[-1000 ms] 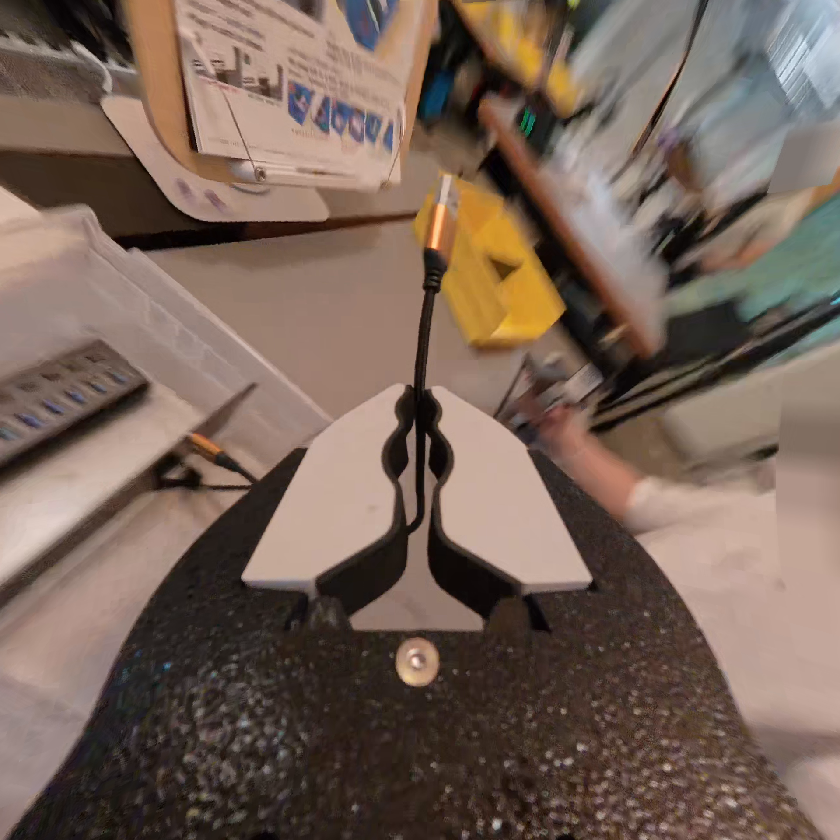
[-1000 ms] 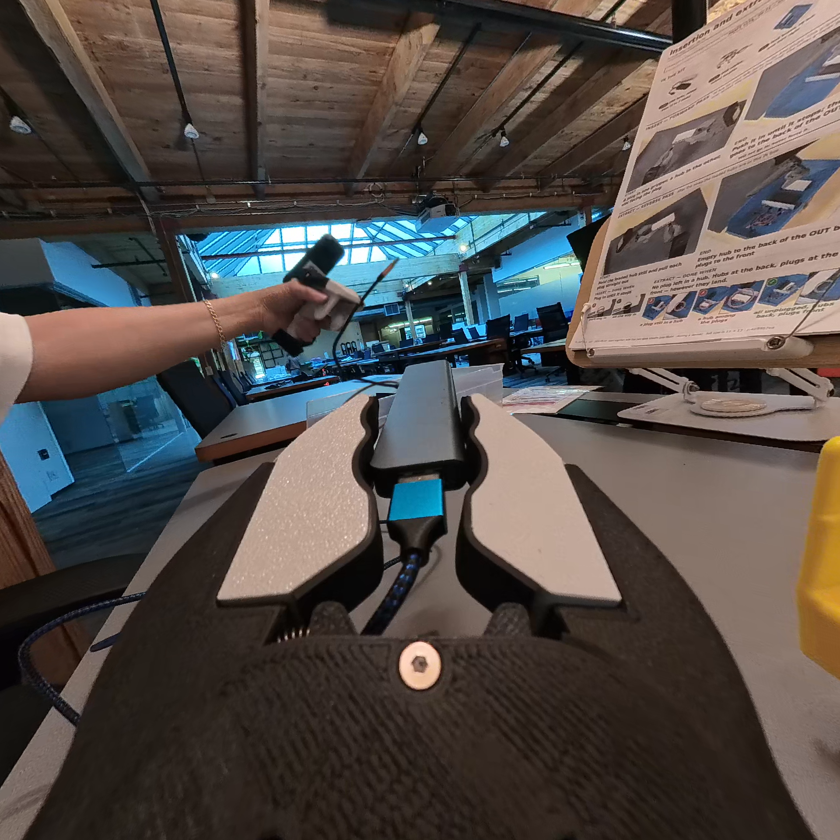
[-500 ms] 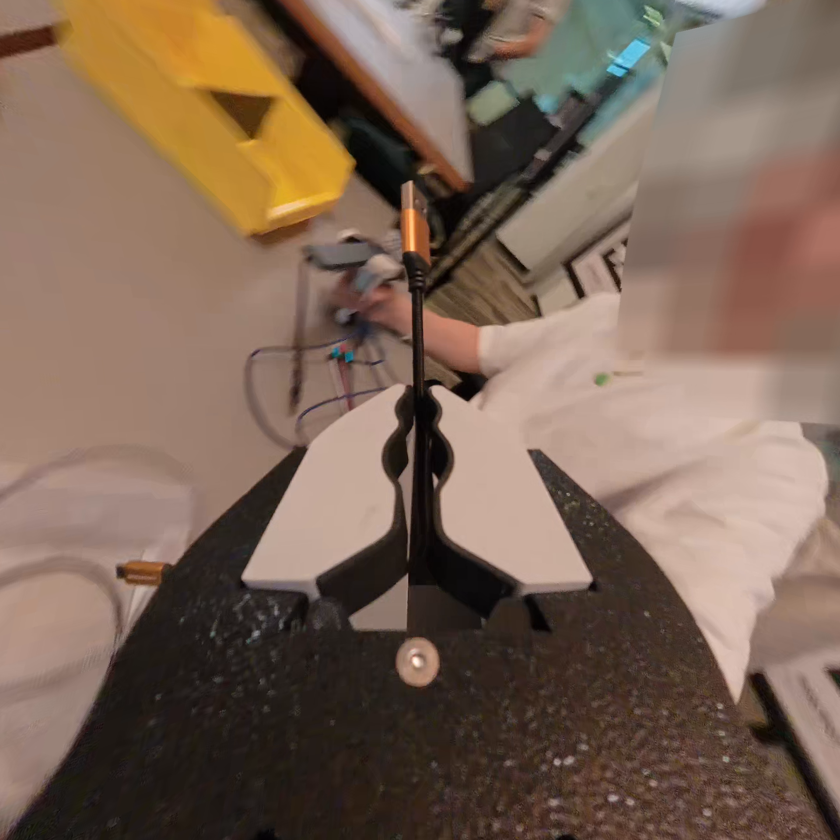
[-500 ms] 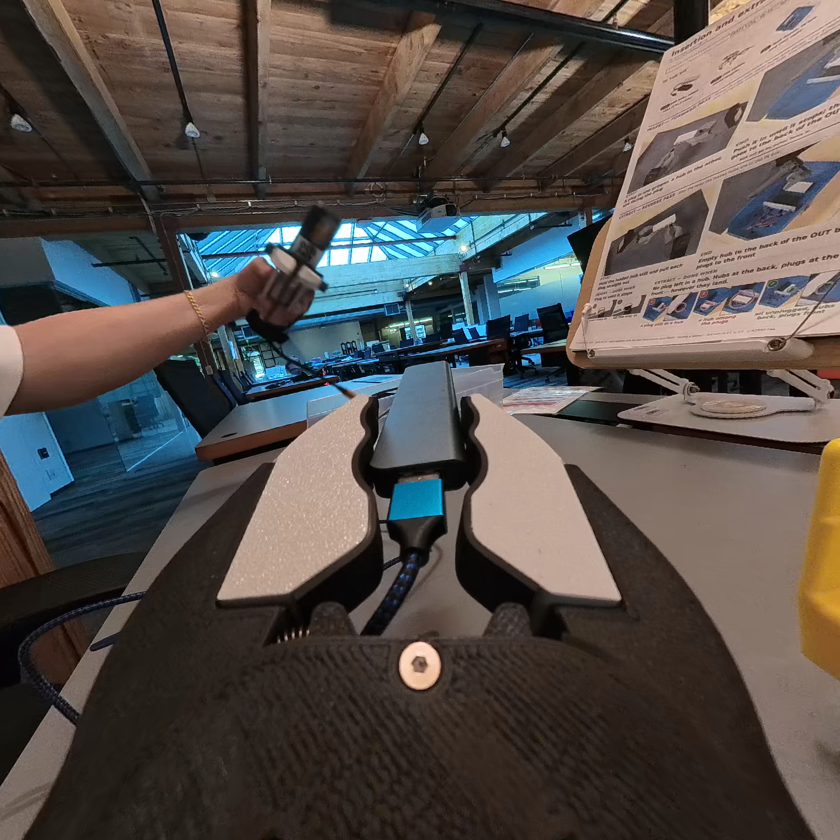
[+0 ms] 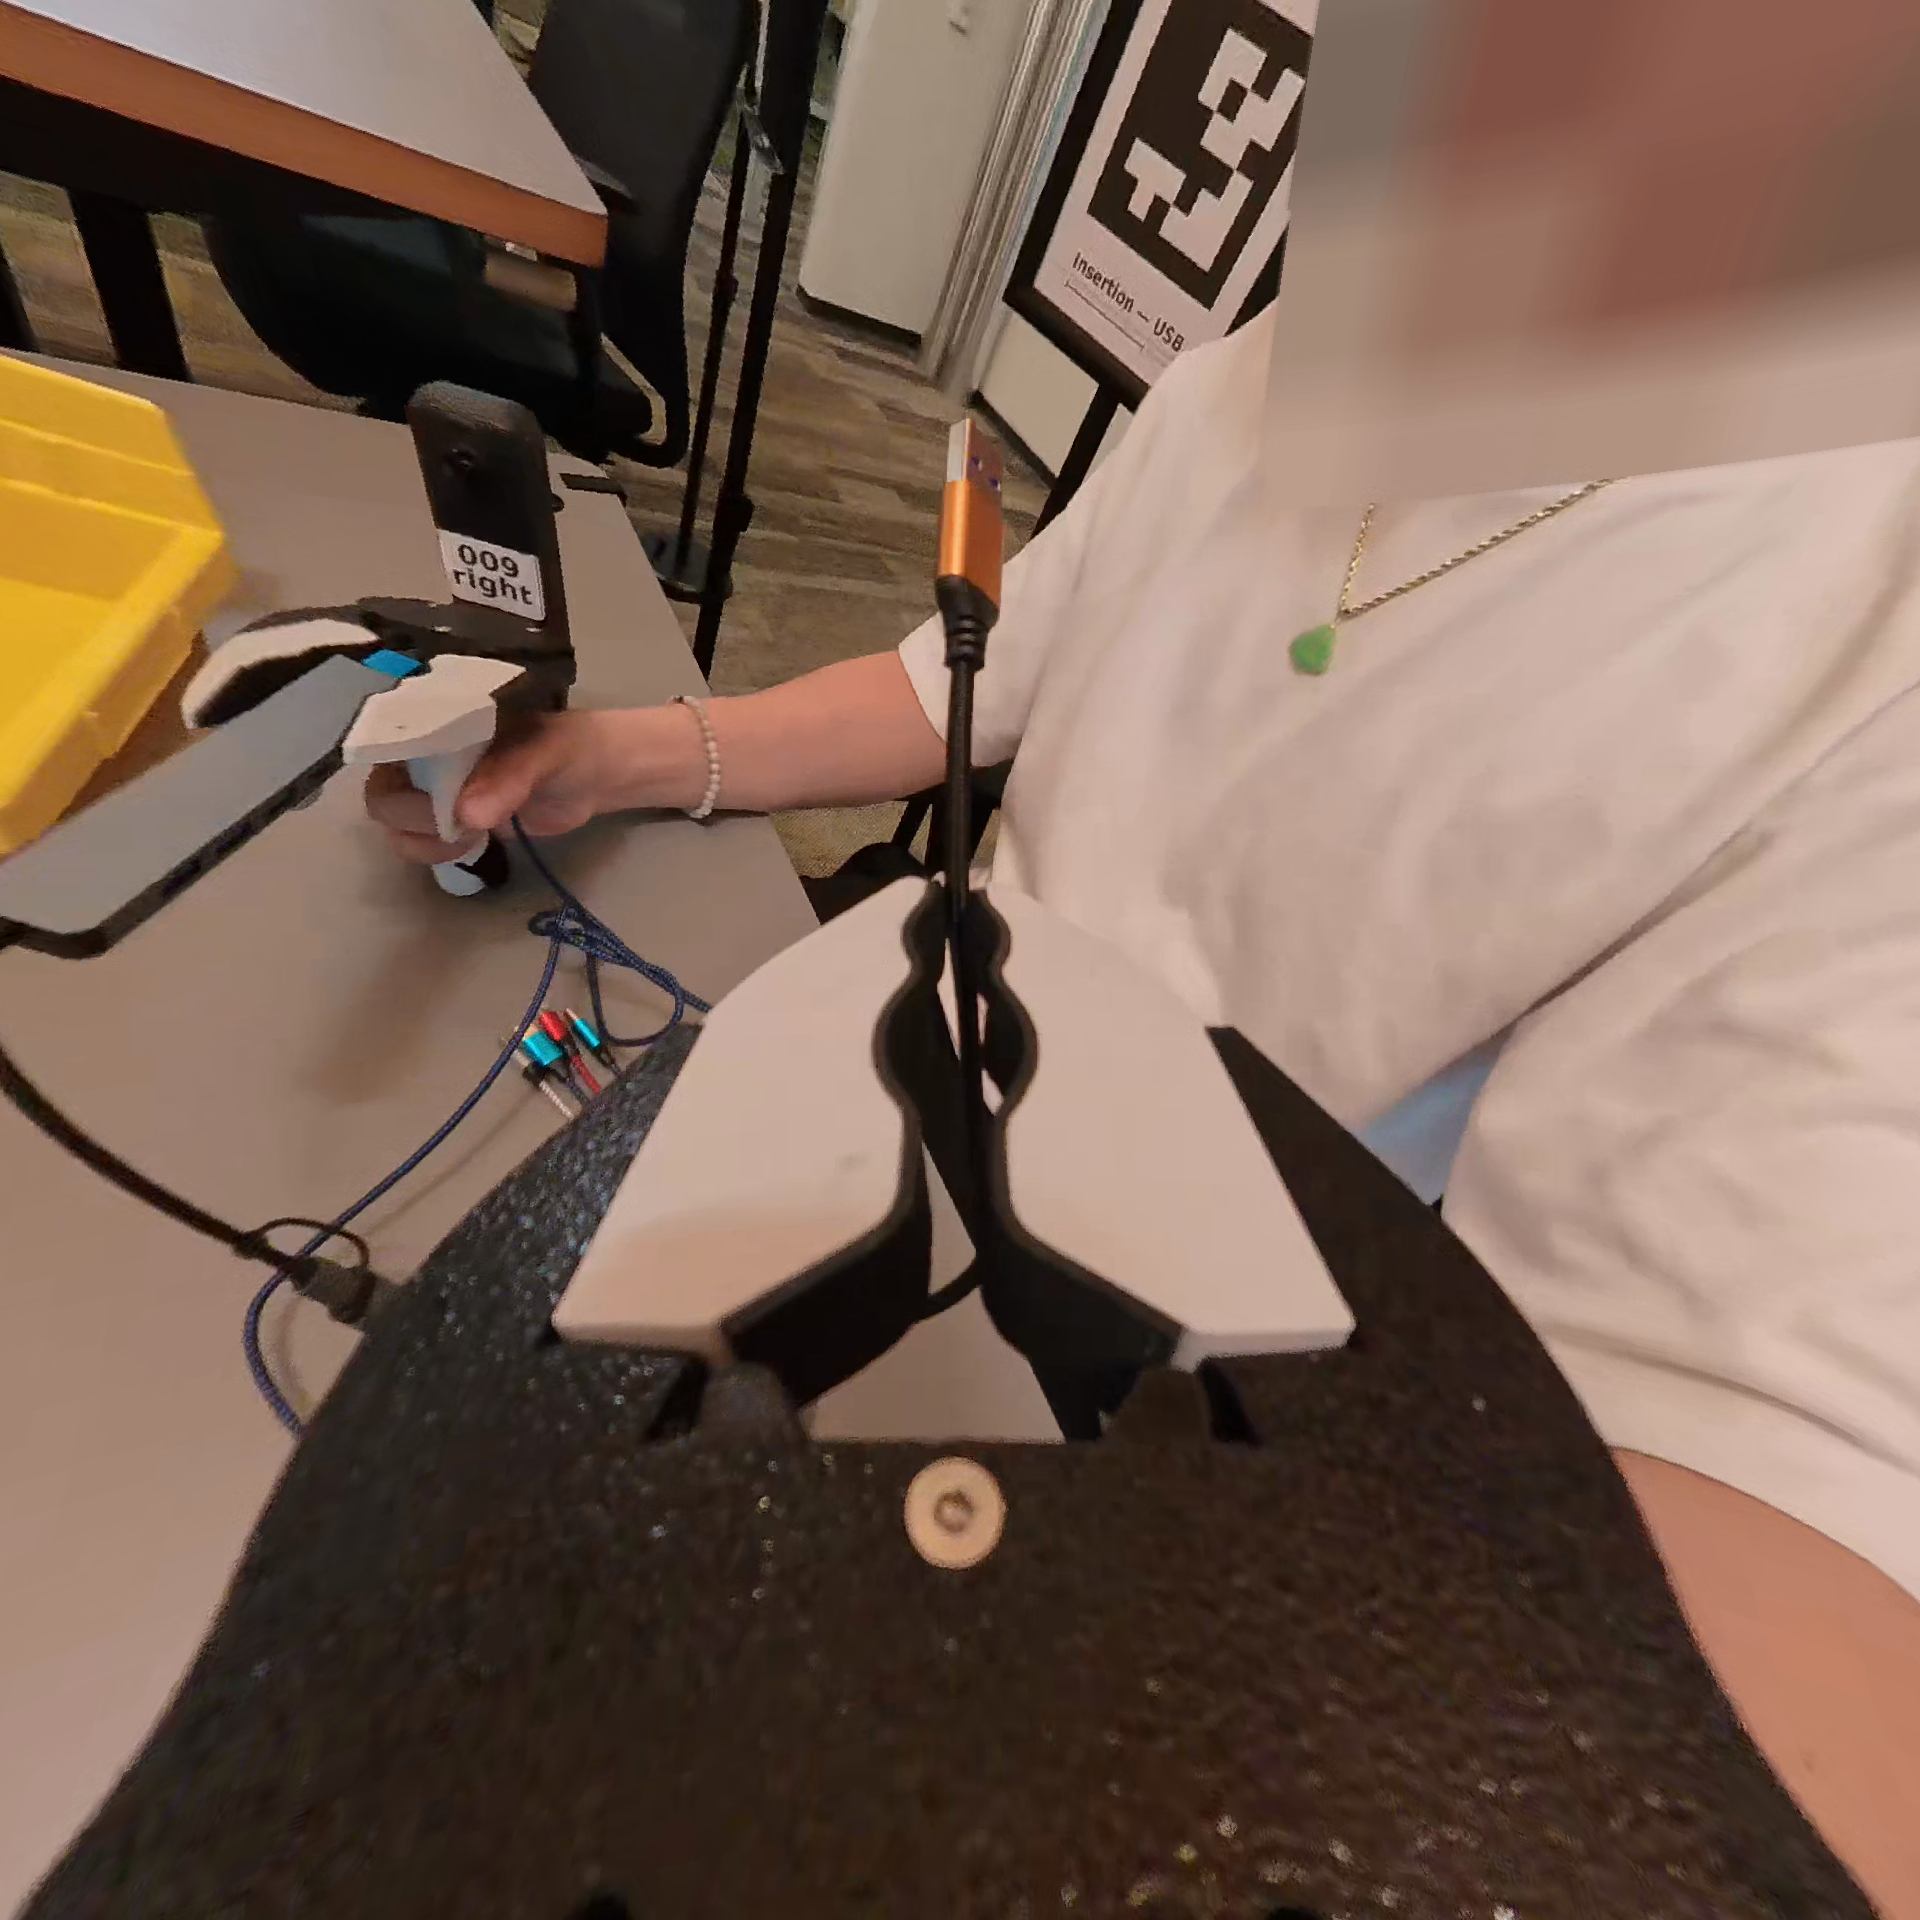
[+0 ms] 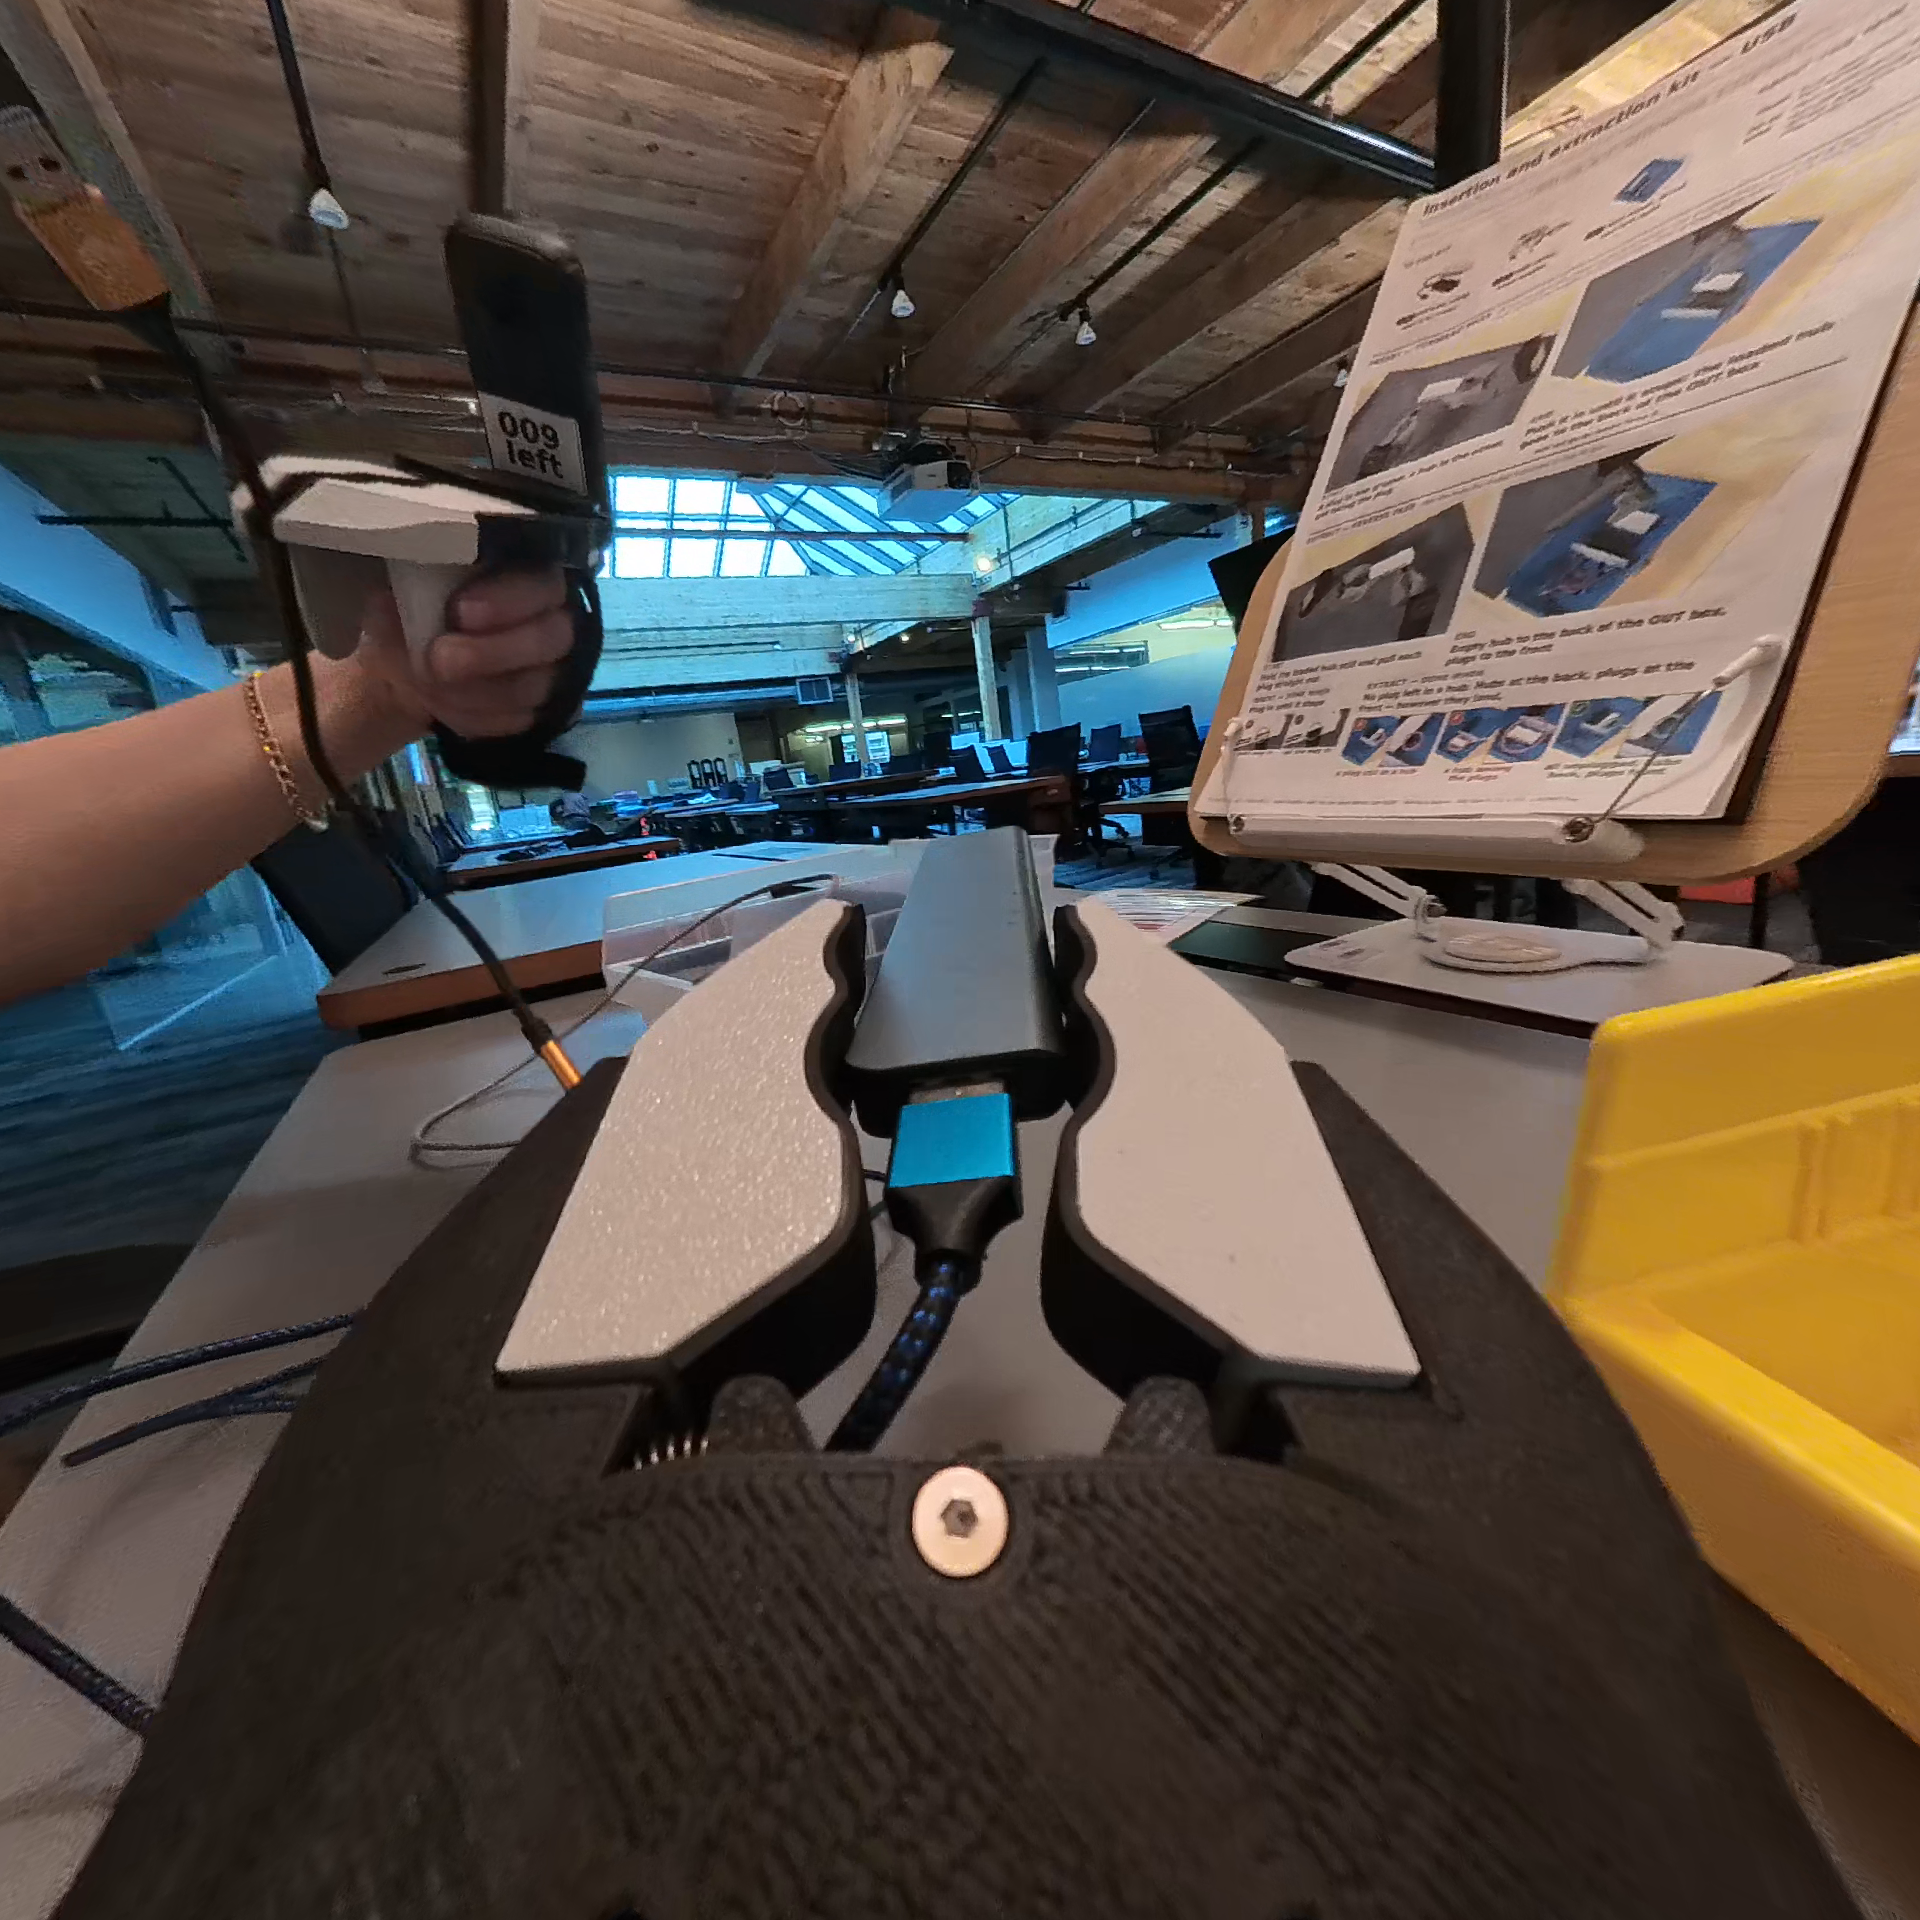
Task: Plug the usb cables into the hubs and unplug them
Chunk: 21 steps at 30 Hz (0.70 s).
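Observation:
My left gripper [image 5: 956, 909] is shut on a thin black cable [image 5: 961, 790], held in the air. The cable's orange USB plug [image 5: 971, 520] sticks up past the fingertips. My right gripper [image 6: 961, 914] is shut on a dark grey hub [image 6: 966, 956] and holds it low over the grey table [image 6: 1351, 1049]. A blue USB plug [image 6: 951, 1138] sits in the hub's near end. In the left wrist view the right gripper [image 5: 353, 686] and the hub [image 5: 177, 810] are at the far left. In the right wrist view the left gripper [image 6: 270, 499] is raised at the upper left.
A yellow bin [image 6: 1766, 1247] stands right of the hub; it also shows in the left wrist view [image 5: 83, 582]. A wooden stand with an instruction sheet [image 6: 1558, 520] is behind. A blue braided cable with several small connectors [image 5: 561, 1049] lies on the table. A clear box [image 6: 727, 904] is behind the hub. My right fingertips sit around 25 cm from my left ones.
My left gripper swung round with the orange-plug cable, from facing the table and bin to facing the person, and came closer to the right gripper. The right gripper stayed still on the hub.

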Available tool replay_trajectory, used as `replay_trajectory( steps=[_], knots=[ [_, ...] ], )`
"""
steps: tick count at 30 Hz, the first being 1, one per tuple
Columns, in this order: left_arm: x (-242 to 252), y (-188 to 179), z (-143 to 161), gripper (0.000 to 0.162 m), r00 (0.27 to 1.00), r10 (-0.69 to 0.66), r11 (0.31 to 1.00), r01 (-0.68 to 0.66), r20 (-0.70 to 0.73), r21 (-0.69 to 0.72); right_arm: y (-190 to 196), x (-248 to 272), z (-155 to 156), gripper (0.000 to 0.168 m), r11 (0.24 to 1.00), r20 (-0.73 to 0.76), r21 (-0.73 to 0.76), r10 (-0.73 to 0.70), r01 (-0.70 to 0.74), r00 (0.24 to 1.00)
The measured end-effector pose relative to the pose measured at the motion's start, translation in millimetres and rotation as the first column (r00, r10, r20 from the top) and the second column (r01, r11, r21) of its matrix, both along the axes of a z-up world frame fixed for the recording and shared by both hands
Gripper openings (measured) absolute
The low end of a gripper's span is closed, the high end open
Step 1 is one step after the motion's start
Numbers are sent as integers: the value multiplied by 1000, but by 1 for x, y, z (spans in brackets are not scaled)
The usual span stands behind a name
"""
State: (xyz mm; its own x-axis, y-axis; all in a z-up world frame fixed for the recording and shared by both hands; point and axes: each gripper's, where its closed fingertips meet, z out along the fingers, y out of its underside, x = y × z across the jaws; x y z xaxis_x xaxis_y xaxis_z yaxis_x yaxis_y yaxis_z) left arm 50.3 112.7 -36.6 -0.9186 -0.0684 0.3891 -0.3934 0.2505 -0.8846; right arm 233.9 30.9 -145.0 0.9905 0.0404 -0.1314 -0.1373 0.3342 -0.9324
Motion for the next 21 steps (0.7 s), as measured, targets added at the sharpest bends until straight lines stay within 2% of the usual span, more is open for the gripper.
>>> replay_trajectory(
  steps=[2,4,7,12,17,19,21],
  knots=[
    [9,-6,-12,3,999,32,999,-32,-40,5,-4,1,0,35,1000,11,3,14,-14,1000],
    [25,-6,-34,2,980,151,987,-142,-131,79,-8,3,2,35,998,-9,23,51,-51,999],
    [43,2,-79,3,901,356,923,-297,-250,244,-15,10,5,35,995,-66,77,74,-69,995],
    [48,1,-118,3,807,484,871,-408,-337,272,-19,19,5,35,993,-124,104,70,-58,990],
    [48,-6,-152,3,732,498,867,-436,-465,241,-19,24,4,35,995,-145,99,39,-25,989],
    [47,-5,-174,3,698,527,850,-429,-485,307,-19,27,4,35,995,-151,99,8,7,989],
    [45,1,-200,3,683,582,805,-405,-442,434,-18,28,3,35,996,-143,88,-19,32,990]
  ],
)
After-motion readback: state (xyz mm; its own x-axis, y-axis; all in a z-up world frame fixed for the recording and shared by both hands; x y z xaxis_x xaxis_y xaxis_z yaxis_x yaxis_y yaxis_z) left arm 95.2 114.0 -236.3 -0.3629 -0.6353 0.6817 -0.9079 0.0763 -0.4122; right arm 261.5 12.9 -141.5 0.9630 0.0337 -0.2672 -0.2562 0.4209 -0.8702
